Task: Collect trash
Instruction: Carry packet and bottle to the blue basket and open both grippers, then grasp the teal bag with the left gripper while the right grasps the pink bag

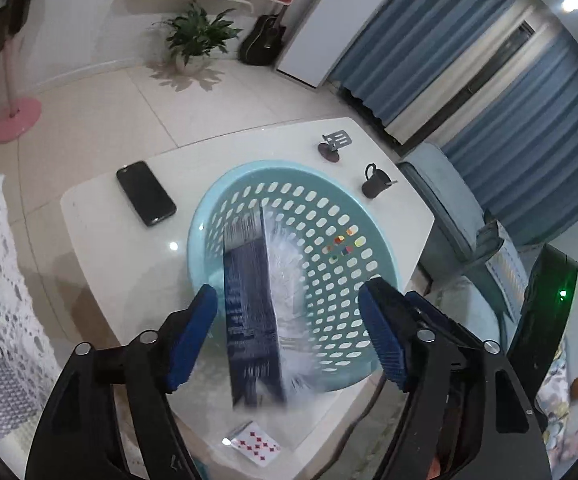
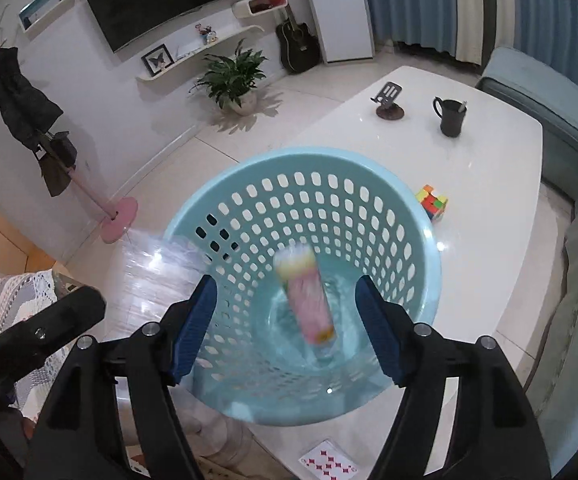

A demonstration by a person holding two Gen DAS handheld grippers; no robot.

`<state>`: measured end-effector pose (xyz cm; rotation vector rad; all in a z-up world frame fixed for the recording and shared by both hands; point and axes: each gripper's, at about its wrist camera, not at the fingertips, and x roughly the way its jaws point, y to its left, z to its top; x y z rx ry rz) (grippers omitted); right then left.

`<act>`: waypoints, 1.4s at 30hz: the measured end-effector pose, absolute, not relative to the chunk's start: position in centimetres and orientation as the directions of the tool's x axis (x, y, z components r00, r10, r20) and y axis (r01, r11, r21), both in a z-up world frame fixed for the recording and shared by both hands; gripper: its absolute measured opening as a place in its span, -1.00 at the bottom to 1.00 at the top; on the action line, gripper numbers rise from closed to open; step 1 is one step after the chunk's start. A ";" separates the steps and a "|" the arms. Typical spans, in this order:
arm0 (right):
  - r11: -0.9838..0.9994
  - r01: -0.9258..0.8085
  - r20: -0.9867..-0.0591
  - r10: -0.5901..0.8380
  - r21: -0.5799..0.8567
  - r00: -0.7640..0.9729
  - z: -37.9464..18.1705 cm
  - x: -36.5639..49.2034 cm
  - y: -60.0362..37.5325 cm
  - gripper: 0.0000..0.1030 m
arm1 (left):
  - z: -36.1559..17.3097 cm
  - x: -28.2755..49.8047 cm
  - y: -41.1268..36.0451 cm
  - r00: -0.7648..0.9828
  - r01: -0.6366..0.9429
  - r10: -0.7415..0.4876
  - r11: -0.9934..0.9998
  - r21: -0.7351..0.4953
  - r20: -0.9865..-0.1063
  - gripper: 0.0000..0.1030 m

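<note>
Standing on the white table (image 2: 489, 168), the light-blue perforated basket (image 1: 329, 216) sits below both grippers. The left gripper (image 1: 289, 332) has its blue-padded jaws spread wide and grips nothing. Between them, motion-blurred, a dark blue carton (image 1: 251, 320) is seen on end and tilted, its upper part over the basket's near-left rim, with a white smear beside it; whether it touches the rim cannot be told. The right gripper (image 2: 285, 324) is likewise wide apart and empty. A blurred pink tube with a yellow-and-white end (image 2: 309, 300) lies inside the basket, near the floor of it; contact with the bottom cannot be confirmed.

A black phone (image 1: 146, 193) lies on the table left of the basket. A black mug (image 2: 451, 117) and a phone stand (image 2: 389, 100) occupy the far end. A colour cube (image 2: 431, 201) rests just right of the basket. A playing card (image 2: 329, 464), red diamonds up, lies at the near table edge.
</note>
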<state>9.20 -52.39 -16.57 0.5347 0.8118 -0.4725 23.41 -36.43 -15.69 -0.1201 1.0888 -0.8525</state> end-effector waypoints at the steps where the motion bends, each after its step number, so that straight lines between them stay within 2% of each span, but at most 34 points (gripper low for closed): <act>1: 0.768 0.584 -0.771 -0.198 0.262 0.606 -16.7 9.3 -52.2 0.49 | -15.2 23.1 -35.9 0.189 0.545 -0.665 0.683 -0.486 -0.722 0.40; 8: 0.768 0.613 -0.712 -0.324 0.187 0.623 -17.9 12.4 -51.5 0.78 | -11.6 20.8 -29.1 0.278 0.542 -0.660 0.708 -0.453 -0.698 0.40; 13: 0.774 0.627 -0.676 -0.506 -0.082 0.536 -20.8 16.7 -49.1 0.79 | -9.2 18.3 -22.3 0.338 0.532 -0.654 0.726 -0.436 -0.676 0.40; 14: 0.770 0.623 -0.665 -0.538 -0.138 0.517 -21.4 17.4 -48.5 0.74 | -8.7 17.7 -20.8 0.356 0.523 -0.646 0.737 -0.429 -0.675 0.40; 15: 0.755 0.620 -0.625 -0.594 -0.215 0.507 -21.5 17.9 -47.6 0.77 | -8.2 16.9 -18.8 0.371 0.513 -0.646 0.741 -0.432 -0.667 0.40; 16: 0.751 0.610 -0.589 -0.620 -0.254 0.518 -21.4 18.3 -46.8 0.81 | -7.9 16.3 -17.4 0.381 0.508 -0.649 0.742 -0.437 -0.659 0.40; 20: 0.777 0.552 -0.581 -0.610 -0.305 0.538 -22.2 19.9 -44.8 0.81 | -6.7 13.9 -11.9 0.459 0.463 -0.604 0.789 -0.404 -0.652 0.40; 27: 0.829 0.540 -0.666 -0.486 -0.146 0.566 -21.9 18.2 -42.0 0.81 | -5.7 11.4 -5.3 0.576 0.373 -0.498 0.866 -0.334 -0.648 0.40; 33: 0.868 0.470 -0.665 -0.447 -0.161 0.598 -21.8 16.8 -35.5 0.81 | -5.6 10.3 -0.1 0.625 0.292 -0.431 0.902 -0.317 -0.651 0.40; 37: 0.854 0.472 -0.665 -0.484 -0.218 0.568 -21.8 17.3 -34.6 0.81 | -5.4 9.5 3.1 0.662 0.242 -0.374 0.927 -0.287 -0.650 0.41; 40: 0.853 0.499 -0.673 -0.458 -0.150 0.581 -20.5 16.6 -35.6 0.81 | -5.3 8.2 5.5 0.693 0.191 -0.320 0.945 -0.264 -0.645 0.55; 42: 0.823 0.552 -0.622 -0.504 -0.135 0.599 -17.8 15.2 -35.8 0.81 | -5.3 7.6 7.4 0.710 0.153 -0.286 0.954 -0.256 -0.644 0.60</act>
